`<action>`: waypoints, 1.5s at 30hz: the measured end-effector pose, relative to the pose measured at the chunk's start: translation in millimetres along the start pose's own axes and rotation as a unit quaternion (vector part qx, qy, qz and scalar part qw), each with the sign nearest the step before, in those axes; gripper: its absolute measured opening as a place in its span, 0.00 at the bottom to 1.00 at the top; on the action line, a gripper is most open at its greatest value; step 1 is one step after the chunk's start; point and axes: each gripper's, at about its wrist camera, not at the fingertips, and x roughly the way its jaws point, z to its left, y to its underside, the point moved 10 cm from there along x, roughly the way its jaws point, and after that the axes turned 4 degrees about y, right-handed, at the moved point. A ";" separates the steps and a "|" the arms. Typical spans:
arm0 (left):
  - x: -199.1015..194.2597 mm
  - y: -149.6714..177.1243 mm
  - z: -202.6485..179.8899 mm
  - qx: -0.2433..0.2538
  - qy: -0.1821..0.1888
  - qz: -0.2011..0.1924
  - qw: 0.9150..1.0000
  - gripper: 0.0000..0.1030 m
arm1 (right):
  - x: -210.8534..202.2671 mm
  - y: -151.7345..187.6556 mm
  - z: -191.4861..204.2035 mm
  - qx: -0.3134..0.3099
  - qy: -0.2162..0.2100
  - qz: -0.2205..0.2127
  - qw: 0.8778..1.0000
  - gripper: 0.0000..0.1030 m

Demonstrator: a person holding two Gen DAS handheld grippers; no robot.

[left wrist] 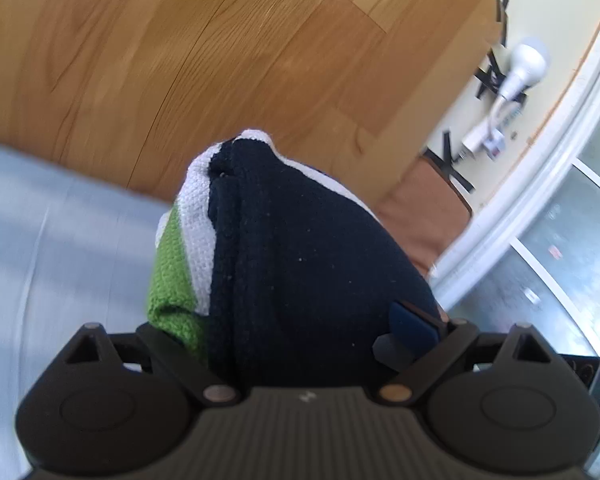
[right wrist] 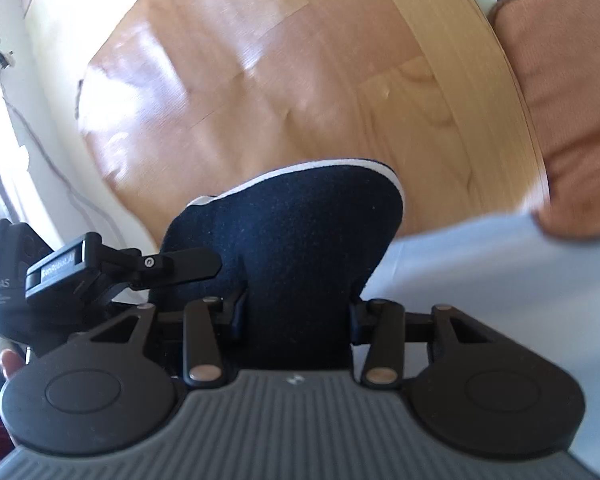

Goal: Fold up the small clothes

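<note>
A: Knit, dark navy with white and green stripes. It's a small knitted garment point(left wrist: 300, 248), bunched up between both tools and held up over the wooden floor point(left wrist: 180, 60), past the edge of a pale blue sheet point(left wrist: 40, 220).

B: Both gripping?

A: Left gripper point(left wrist: 292, 344): cloth fills the gap between the fingers, jaws partly closed and clamped on the thick bundle. Right gripper point(right wrist: 296, 312): same, jaws narrowed onto a fat wad of navy fabric point(right wrist: 300, 232).

B: Handling?

A: My guess: light, soft, floppy, a bit stretchy. Won't slip much, the knit has grip. Not fragile. It'll sag wherever it isn't held, so better to pinch at edges or corners than mid-bundle like now. The white-trimmed edge point(right wrist: 300, 170) looks like a decent place to grab.

B: Pose?

A: Both tools pointing forward and down, close together, side by side. In the right view the left tool point(right wrist: 60, 268) shows at the left edge, its finger touching the cloth. Frames are blurry.

B: Anything else?

A: Brown cushion point(right wrist: 572, 100) to the right, a white bulb with cable point(left wrist: 524, 68) on the floor by the wall. Fold stage: can't tell, too bunched.
</note>
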 end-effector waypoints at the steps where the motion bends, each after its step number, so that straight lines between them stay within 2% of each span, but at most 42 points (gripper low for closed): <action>1: 11.1 -8.7 3.4 0.003 -0.005 -0.002 1.000 0.93 | 11.2 -5.6 -7.4 -0.003 0.005 -0.002 1.000 0.46; 5: 62.4 -25.8 25.2 0.001 -0.031 0.008 0.999 0.93 | 57.2 -11.8 -44.6 -0.001 0.033 0.017 0.999 0.46; 8: 96.5 -19.6 46.3 0.000 -0.059 0.027 0.998 0.90 | 87.5 0.7 -75.7 0.014 0.072 0.059 0.996 0.48; 9: 104.2 -15.1 52.6 0.001 -0.068 0.033 0.997 0.90 | 90.5 3.1 -82.1 0.022 0.082 0.068 0.994 0.51; 11: 111.5 -5.3 57.8 0.015 -0.082 0.031 0.996 0.90 | 89.0 1.1 -83.1 0.032 0.066 0.064 0.995 0.58; 13: 112.2 1.0 56.7 0.033 -0.104 0.034 0.993 0.92 | 88.5 2.6 -84.2 0.028 0.077 0.063 0.995 0.61; 17: 93.2 8.5 52.7 0.028 -0.134 0.019 0.990 0.93 | 74.7 2.3 -85.6 0.033 0.095 0.036 0.994 0.74; 19: 77.9 19.7 53.9 0.027 -0.158 0.006 0.987 0.97 | 67.4 6.9 -82.0 0.030 0.102 0.032 0.994 0.74; 22: 59.0 36.8 51.4 0.035 -0.202 0.002 0.979 0.98 | 50.5 13.1 -74.6 0.011 0.127 0.021 0.992 0.75; 26: 37.1 57.1 40.9 0.050 -0.248 0.002 0.967 0.97 | 23.7 25.5 -67.9 0.017 0.138 0.018 0.990 0.78; 30: 22.2 83.8 27.3 0.071 -0.256 0.023 0.964 0.98 | -11.2 43.8 -61.5 0.020 0.157 0.012 0.987 0.79; 36: 3.3 111.6 9.6 0.094 -0.275 0.023 0.956 0.98 | -54.5 67.2 -46.8 0.005 0.189 -0.010 0.982 0.78; 45: -22.9 133.8 -15.2 0.124 -0.286 0.011 0.950 0.99 | -79.8 89.3 -37.3 -0.012 0.210 -0.008 0.978 0.79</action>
